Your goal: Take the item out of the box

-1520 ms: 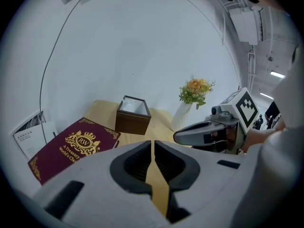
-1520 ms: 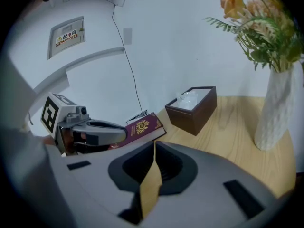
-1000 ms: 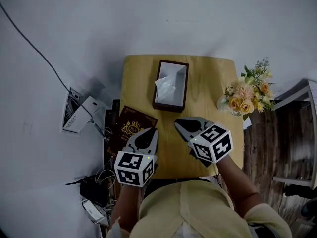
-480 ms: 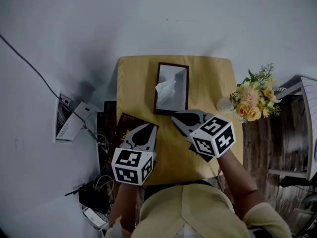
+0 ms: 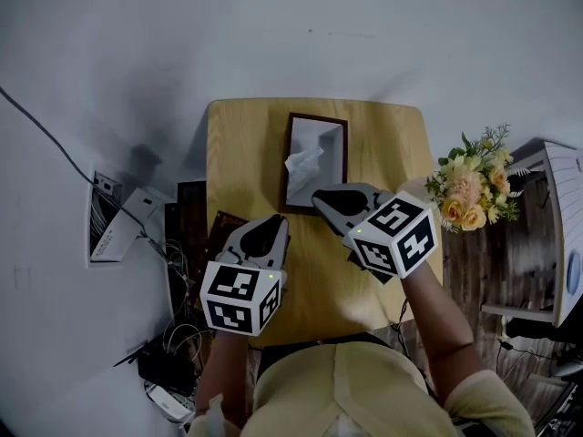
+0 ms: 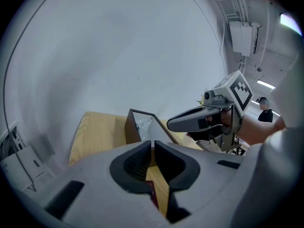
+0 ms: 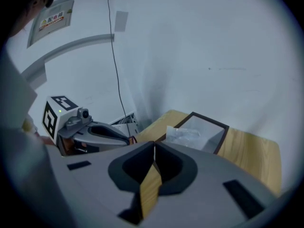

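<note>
Both of my claws are closed and hold nothing. The left gripper (image 5: 273, 221) has its jaws pressed together, with only bare wood and a sliver of something dark red showing through the gap behind the pads. It hovers at the near left edge of the wooden table (image 5: 383, 144), short of the box. The right gripper (image 5: 316, 196) is also clamped fully shut on nothing. Its tip sits over the table just beside the box's near end, towards the near right corner. From the head view I cannot tell whether it touches the rim.

The box (image 5: 316, 116) is a dark-rimmed oblong with a pale inside. It stands on the far half of the table, its long side running away from me. The item (image 5: 303, 163) is inside it: a crumpled, clear plastic-wrapped bundle lying against the left wall, about midway along. Neither gripper touches it. In the right gripper view the bundle (image 7: 183, 134) lies in the box's nearer end, below the rim (image 7: 209, 119).

A bouquet (image 5: 469, 189) of yellow and peach flowers stands off the table's right edge. A dark red flat object (image 5: 221, 228) juts out beside the table's left edge, partly under the left gripper. A cable (image 5: 55, 148) trails across the pale floor to the left.
</note>
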### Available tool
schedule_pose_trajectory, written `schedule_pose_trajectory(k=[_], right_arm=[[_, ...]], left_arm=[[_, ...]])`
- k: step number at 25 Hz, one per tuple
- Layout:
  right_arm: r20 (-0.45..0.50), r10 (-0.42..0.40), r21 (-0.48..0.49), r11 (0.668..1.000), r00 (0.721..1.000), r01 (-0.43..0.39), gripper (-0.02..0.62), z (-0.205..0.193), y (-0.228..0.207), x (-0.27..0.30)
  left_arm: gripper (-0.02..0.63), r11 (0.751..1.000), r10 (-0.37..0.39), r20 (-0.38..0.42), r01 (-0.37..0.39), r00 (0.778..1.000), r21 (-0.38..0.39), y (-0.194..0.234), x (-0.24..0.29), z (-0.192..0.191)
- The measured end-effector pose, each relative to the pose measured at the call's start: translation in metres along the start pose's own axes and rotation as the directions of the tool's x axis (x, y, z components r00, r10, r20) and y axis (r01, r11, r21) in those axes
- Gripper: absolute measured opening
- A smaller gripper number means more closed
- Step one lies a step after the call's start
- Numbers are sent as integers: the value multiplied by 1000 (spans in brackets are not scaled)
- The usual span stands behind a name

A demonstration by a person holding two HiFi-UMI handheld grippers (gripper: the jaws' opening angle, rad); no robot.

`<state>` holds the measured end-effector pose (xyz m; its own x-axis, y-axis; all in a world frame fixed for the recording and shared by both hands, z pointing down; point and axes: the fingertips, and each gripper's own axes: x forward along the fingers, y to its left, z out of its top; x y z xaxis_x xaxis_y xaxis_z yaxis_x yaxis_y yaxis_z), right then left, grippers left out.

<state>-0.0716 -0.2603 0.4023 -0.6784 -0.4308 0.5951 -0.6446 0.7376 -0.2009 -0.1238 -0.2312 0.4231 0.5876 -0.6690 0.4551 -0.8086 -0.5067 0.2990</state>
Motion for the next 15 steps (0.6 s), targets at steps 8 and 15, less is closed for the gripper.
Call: schedule_pose_trajectory(k=[8,15], right_arm=[[-29,-43,-193,981,999,37,32,22,-14,14],[-130,-23,-333,943,991,-22,165,24,-25,32]], left_arm=[[37,1000,-25,-7,25,1000,-12,17,11,4],[37,999,-37,-13,37,999,-12,33,17,8]])
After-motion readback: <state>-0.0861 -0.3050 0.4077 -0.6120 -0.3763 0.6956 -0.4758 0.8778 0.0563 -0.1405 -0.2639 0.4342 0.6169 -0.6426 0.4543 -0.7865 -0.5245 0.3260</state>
